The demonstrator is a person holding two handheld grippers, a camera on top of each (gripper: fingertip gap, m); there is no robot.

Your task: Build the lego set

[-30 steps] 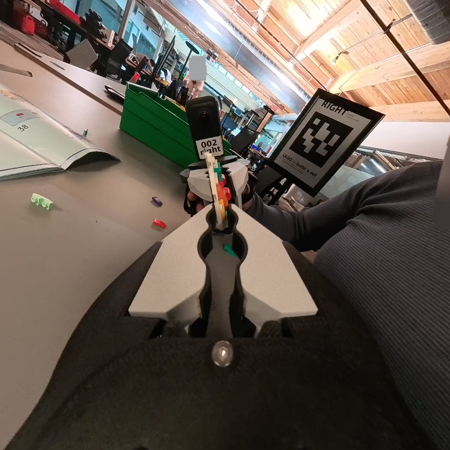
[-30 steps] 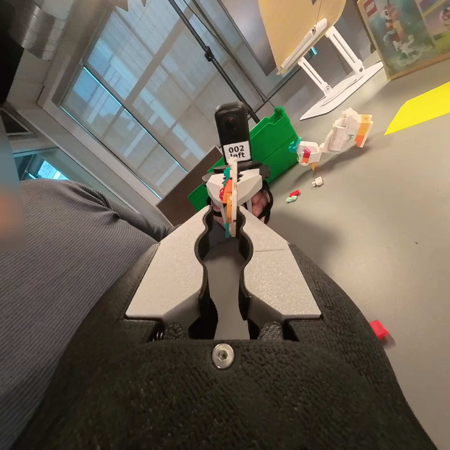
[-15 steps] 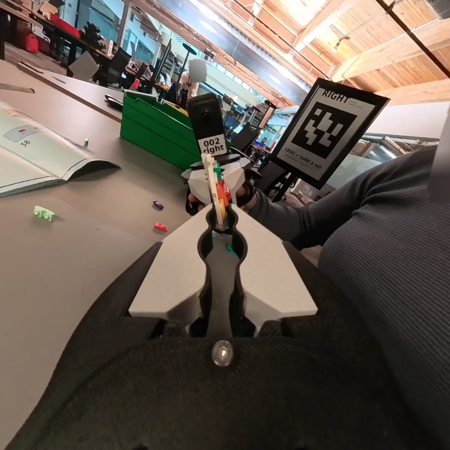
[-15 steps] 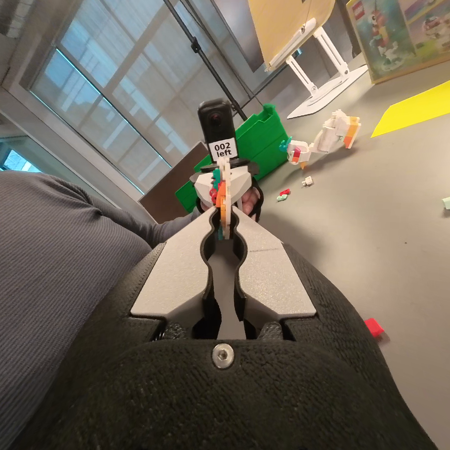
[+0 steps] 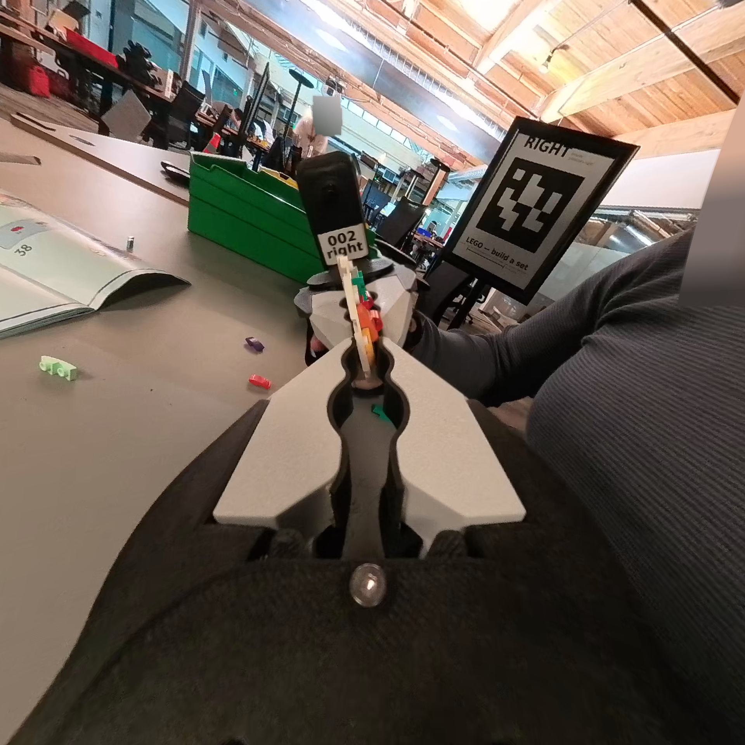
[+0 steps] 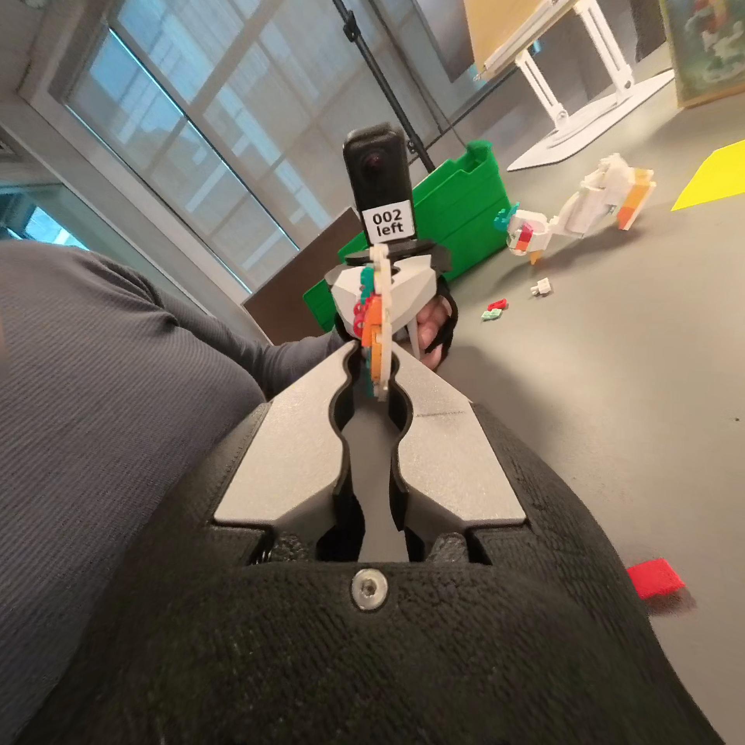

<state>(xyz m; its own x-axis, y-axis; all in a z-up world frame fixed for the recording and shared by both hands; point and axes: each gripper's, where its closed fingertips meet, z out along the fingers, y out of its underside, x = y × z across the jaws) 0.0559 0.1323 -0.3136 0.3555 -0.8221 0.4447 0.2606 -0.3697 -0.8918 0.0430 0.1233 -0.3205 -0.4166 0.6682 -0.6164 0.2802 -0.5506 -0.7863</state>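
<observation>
**Inspector:** Start at the left claw [image 5: 366, 354]. Condition?

**Assistant:** Its two grey fingers are closed on the lower end of a flat, thin lego assembly of white plates with orange, red and teal pieces [image 5: 360, 318], held edge-on and upright. The right claw [image 6: 377, 365] is likewise clamped on the same assembly [image 6: 377, 322] from the opposite end, so the two claws face each other with the piece between them, raised off the grey counter [image 5: 121, 423].

**Inspector:** Contact points?

**Assistant:** In both wrist views the plate sits in the narrow gap at the fingertips. Exactly how deep it seats I cannot tell; the edge-on view is poor.

**Inspector:** Outward from there.

**Assistant:** A small teal brick [image 5: 379, 411] lies on the counter below the left claw. Further left lie a small red brick [image 5: 259, 380], a small purple brick [image 5: 254, 344] and a pale green curved brick [image 5: 58, 367], well apart. An open pale-green instruction booklet [image 5: 60, 274] lies beyond, with stacked green plastic bins [image 5: 242, 225] behind it and a black-framed marker board [image 5: 532, 217] to the right.

**Inspector:** Right wrist view?

**Assistant:** A white lego bird figure with orange tail [image 6: 580, 209] lies on its side near the bins, small loose pieces [image 6: 496, 310] before it, a flat red piece [image 6: 655, 578] close by, and a yellow sheet [image 6: 717, 177] at the edge.
</observation>
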